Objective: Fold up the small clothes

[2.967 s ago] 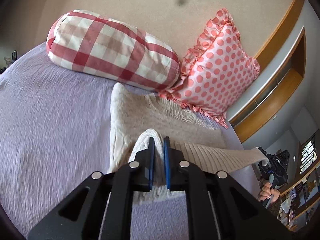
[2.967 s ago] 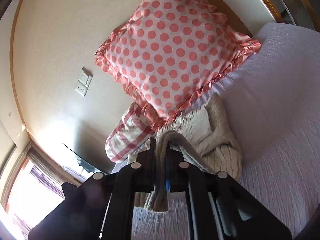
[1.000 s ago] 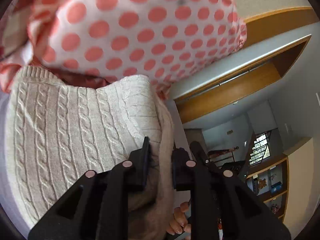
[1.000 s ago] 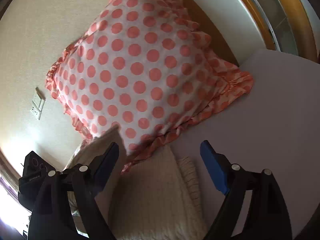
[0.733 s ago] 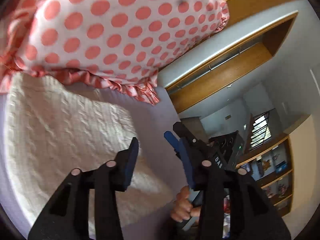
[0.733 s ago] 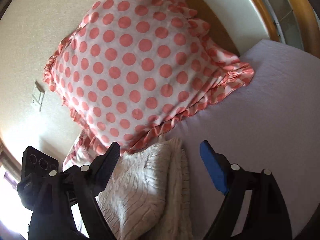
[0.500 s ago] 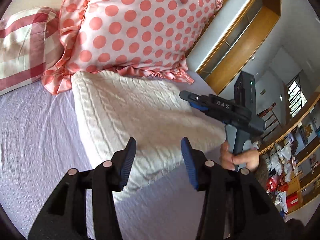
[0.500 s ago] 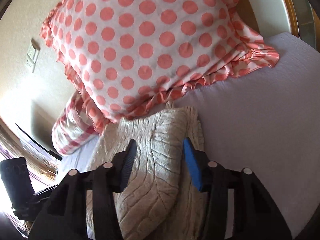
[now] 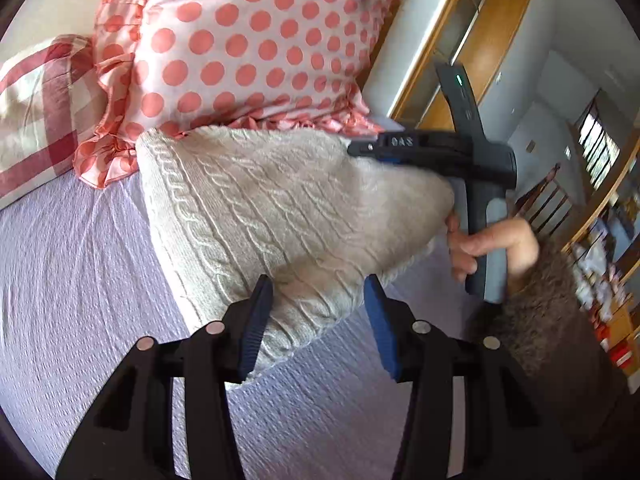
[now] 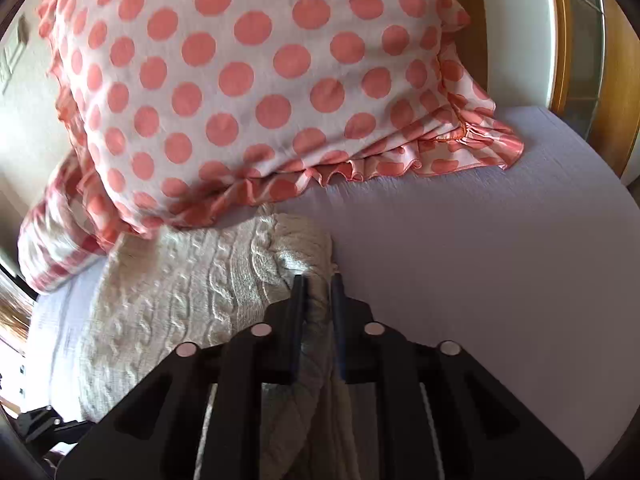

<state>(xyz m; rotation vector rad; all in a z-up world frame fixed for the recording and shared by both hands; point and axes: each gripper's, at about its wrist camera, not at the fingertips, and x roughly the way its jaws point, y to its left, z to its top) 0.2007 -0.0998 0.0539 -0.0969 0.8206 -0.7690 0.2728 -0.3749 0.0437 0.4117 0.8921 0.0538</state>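
The cream cable-knit sweater (image 9: 280, 208) lies folded on the lilac bedsheet (image 9: 72, 264), its far edge tucked just under the frill of the polka-dot pillow (image 9: 248, 40). In my left wrist view the near corner of the sweater sits between the fingers of my left gripper (image 9: 318, 312), which I hold wide apart, the blue pads clear of the knit on both sides. My right gripper (image 10: 318, 300) is drawn in narrow, pinching a thick fold at the sweater's right edge (image 10: 180, 300); the knit bunches up between the pads and hangs down toward the camera. From the left view I can see that same right gripper (image 9: 416, 148) at the far right side of the sweater, with my right hand (image 9: 488, 244) wrapped around its grey handle. A red-and-cream checked bolster (image 9: 36, 108) lies to the left of the polka-dot pillow, touching its frill. Beyond the bed on the right stands a wooden-trimmed headboard shelf (image 9: 480, 40).
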